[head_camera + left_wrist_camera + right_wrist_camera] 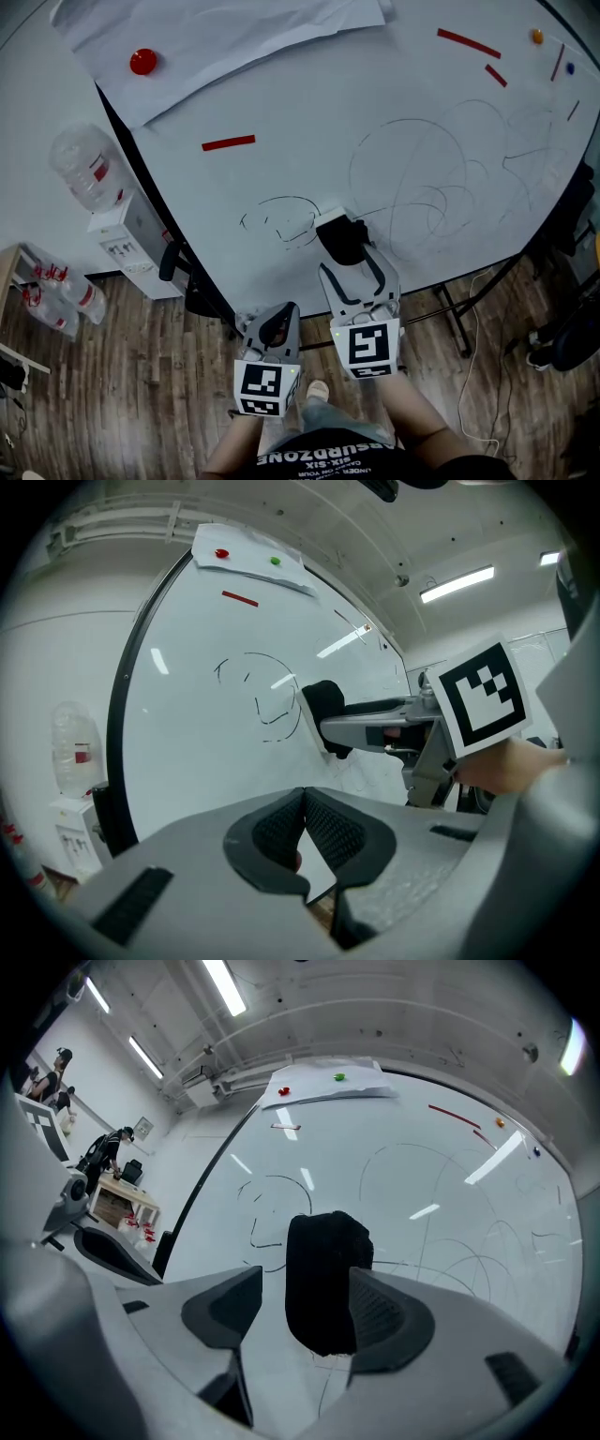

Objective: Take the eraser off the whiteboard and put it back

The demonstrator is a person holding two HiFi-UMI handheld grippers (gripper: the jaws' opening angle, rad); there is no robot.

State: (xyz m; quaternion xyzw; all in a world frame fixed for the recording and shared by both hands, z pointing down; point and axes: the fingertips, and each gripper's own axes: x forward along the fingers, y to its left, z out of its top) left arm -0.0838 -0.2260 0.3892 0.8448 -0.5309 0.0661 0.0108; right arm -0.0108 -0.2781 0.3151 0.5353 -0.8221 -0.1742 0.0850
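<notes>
The black eraser (339, 236) (322, 705) (323, 1279) rests against the whiteboard (375, 94) (187, 742) (422, 1176), over thin black scribbles near the board's lower edge. My right gripper (349, 253) (307, 1283) (337, 731) is open, with one jaw on each side of the eraser. The right jaw lies against the eraser; a narrow gap shows at the left jaw. My left gripper (280, 314) (303, 794) hangs lower, off the board and left of the right one, shut with nothing in it.
A paper sheet (216, 37) is pinned to the board's top by a red magnet (142, 62). Red strips (228, 142) (467, 42) stick to the board. A water bottle (82, 169) and white dispenser (131, 234) stand left. Stand legs (450, 309) and a cable cross the wood floor.
</notes>
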